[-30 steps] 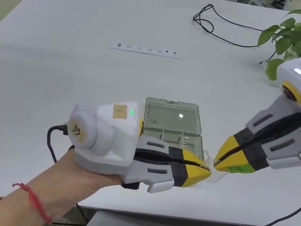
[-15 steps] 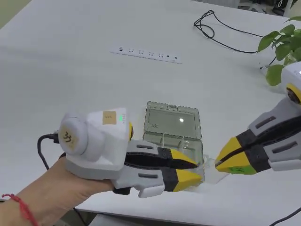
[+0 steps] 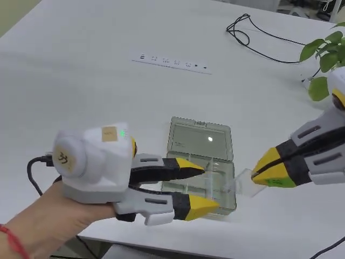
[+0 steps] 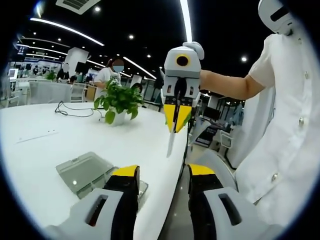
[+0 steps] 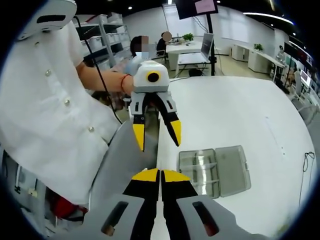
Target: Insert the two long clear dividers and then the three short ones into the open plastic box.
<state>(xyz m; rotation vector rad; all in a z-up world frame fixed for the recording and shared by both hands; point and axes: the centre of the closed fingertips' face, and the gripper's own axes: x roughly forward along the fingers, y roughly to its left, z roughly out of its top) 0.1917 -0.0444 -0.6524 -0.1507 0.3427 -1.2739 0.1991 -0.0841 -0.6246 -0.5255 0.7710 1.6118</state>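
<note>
**Clear divider held at the right edge of the open box**

On the left, a hand (image 3: 64, 216) holds the left gripper (image 3: 207, 186) at the near edge of the white table (image 3: 81, 81). Its yellow-tipped fingers (image 3: 200, 204) are spread wide with nothing between them, and they point right, over the near left part of the box (image 3: 200, 139). In the left gripper view the same fingers (image 4: 126, 172) stand well apart, with the box (image 4: 82, 172) lying low to their left.

The box sits near the table's near edge. Its lid is laid flat on the far side, and partitions show in its base (image 5: 200, 167).

Just right of the base, the divider (image 3: 245, 183) hangs tilted, with its free end over the box's right rim. The right gripper (image 3: 254, 175) has its fingers closed on the divider's other end; the left gripper view shows the clear strip (image 4: 171, 142) hanging from those tips.

Farther off lie a power strip (image 3: 170, 60), a black cable (image 3: 259, 38) and, far right, a plant (image 3: 323, 54).
</note>
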